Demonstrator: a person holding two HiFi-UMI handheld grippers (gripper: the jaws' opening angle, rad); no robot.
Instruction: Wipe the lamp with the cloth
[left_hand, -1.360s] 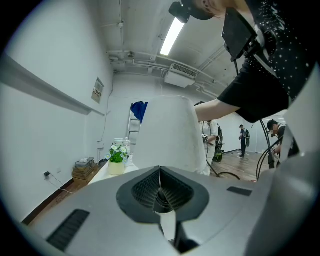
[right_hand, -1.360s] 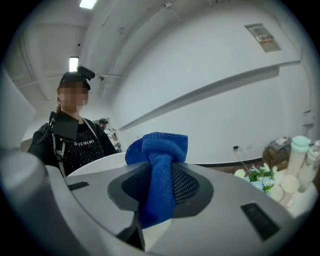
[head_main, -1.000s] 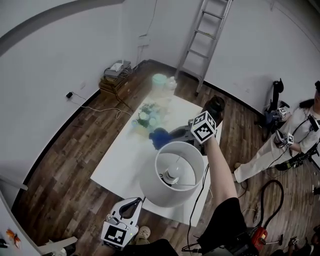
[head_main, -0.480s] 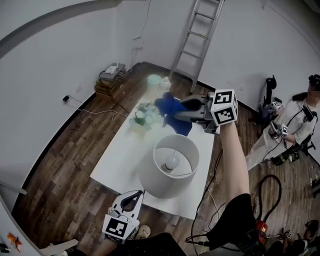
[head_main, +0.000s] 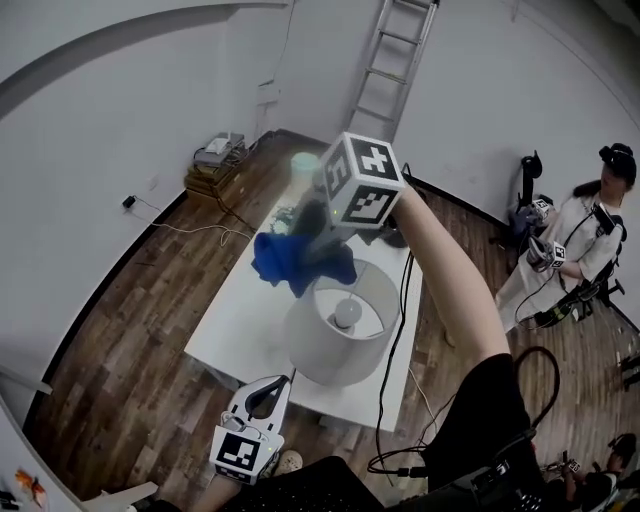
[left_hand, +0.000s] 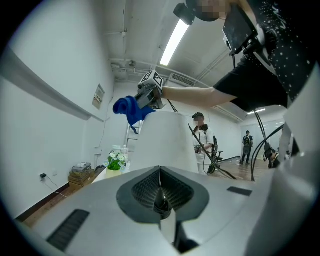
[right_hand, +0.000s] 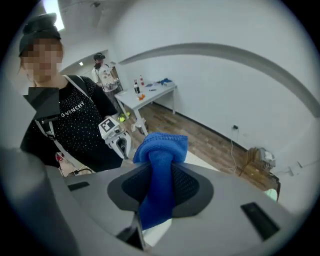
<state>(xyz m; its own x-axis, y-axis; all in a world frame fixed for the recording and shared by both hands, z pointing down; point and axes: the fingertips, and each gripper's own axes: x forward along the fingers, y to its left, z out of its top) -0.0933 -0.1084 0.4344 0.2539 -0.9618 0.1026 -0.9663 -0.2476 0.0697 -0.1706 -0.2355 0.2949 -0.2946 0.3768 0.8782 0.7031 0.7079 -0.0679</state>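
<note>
The lamp (head_main: 340, 335) with its white drum shade stands on the near part of the white table (head_main: 235, 325); its bulb shows inside. My right gripper (head_main: 312, 250) is shut on the blue cloth (head_main: 295, 262), held above the shade's left rim; whether the cloth touches the shade I cannot tell. In the right gripper view the cloth (right_hand: 159, 170) bulges out between the jaws. My left gripper (head_main: 264, 398) is low by the table's near edge, shut with nothing in it. In the left gripper view the shade (left_hand: 167, 145) rises ahead, with the cloth (left_hand: 129, 110) high at its left.
A flower pot (head_main: 290, 215) and a pale jar (head_main: 305, 163) stand at the table's far end. A ladder (head_main: 385, 60) leans on the back wall. A person (head_main: 575, 240) stands at the right. The lamp's black cable (head_main: 392, 340) runs off the table's right side.
My right gripper has carried the cloth from the shade's far side up and leftward, to above its left rim. The left gripper has barely moved.
</note>
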